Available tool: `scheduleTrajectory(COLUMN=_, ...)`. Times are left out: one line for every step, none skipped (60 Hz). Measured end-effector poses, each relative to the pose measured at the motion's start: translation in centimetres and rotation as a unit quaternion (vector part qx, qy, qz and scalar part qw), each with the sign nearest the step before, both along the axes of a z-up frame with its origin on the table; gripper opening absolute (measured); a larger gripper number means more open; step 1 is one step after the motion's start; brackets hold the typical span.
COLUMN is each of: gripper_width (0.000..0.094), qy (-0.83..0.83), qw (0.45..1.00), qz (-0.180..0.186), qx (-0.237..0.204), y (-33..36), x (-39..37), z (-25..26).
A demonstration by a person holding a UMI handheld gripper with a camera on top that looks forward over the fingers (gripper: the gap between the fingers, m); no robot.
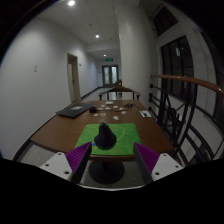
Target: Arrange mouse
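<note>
A dark mouse (105, 137) sits on a green mouse mat (107, 140) near the front edge of a long brown table (60, 128). My gripper (112, 157) is open and empty, with its purple pads (80, 155) spread wide at either side. The mouse lies just ahead of the fingers, above the gap between them, and nothing touches it.
A dark laptop or folder (73, 111) lies on the table's left side. Papers (146, 114) and small items lie farther along the table. Chairs (172, 120) stand along the right side by windows. A door (74, 78) is at the left, a corridor beyond.
</note>
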State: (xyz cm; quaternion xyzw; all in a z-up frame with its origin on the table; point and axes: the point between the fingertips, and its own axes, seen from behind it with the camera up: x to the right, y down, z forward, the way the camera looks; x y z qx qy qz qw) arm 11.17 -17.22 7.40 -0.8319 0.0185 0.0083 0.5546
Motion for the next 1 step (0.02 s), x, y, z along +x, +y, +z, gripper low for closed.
scheduleTrajectory(gripper_width=0.0853, qy=0.003, qw=1.0, qz=-0.001, qx=0.0, y=-0.39, x=0.22, z=-0.1)
